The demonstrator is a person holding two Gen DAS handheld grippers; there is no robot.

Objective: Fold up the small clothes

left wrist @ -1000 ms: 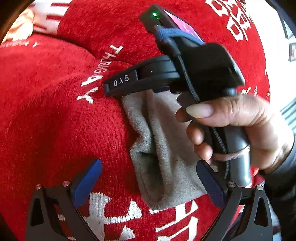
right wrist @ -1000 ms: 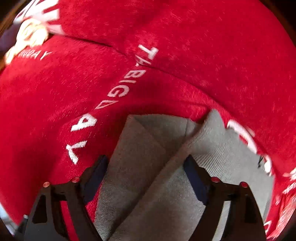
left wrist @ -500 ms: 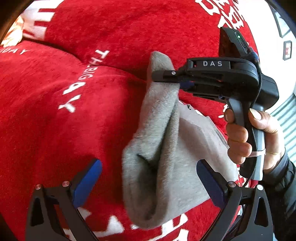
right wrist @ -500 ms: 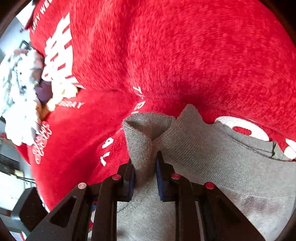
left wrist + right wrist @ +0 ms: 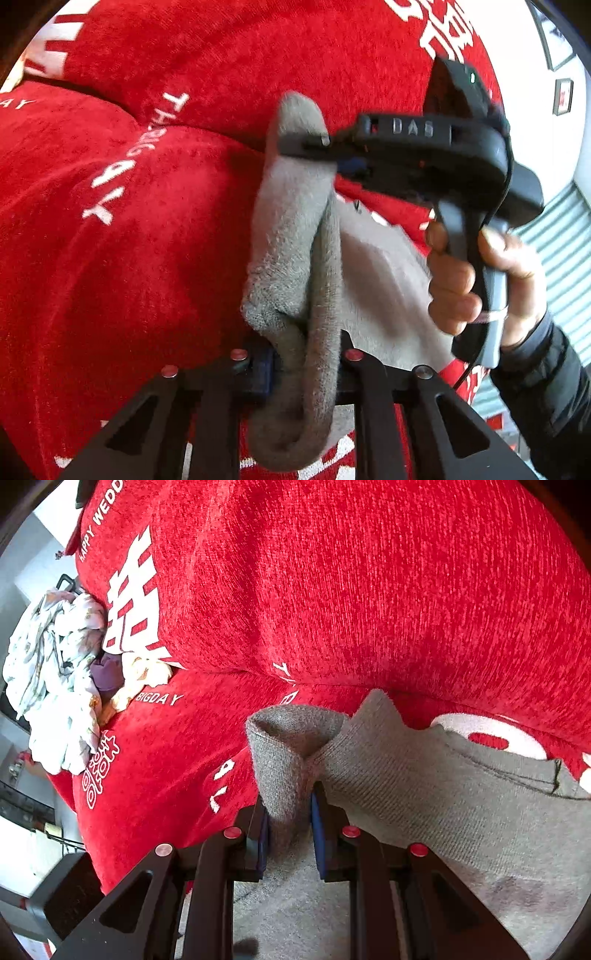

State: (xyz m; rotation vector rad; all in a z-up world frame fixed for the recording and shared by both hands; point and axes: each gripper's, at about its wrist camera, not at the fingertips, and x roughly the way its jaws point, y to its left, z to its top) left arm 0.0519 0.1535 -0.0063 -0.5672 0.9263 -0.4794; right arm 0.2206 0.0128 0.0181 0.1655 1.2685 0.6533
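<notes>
Down at the bottom centre of the left wrist view, the left gripper (image 5: 306, 363) is closing, its blue pads already pinching a bunched fold of the grey garment (image 5: 295, 258), which rises from between the jaws toward the middle of the frame. At the upper right of that view the right gripper (image 5: 314, 142), black and marked DAS, clamps the garment's top end, and a hand (image 5: 476, 280) in a dark sleeve (image 5: 546, 387) grips its handle at the right. From the right wrist view, the right gripper (image 5: 290, 827) sits at the bottom centre, clenched on a folded edge of the grey garment (image 5: 424, 786), whose ribbed body spreads to the lower right. Behind everything lies the red sofa cover (image 5: 332, 590) with white lettering, filling most of both frames. At the far left of the right wrist view a heap of pale crumpled clothes (image 5: 55, 664) rests on the red cover.
</notes>
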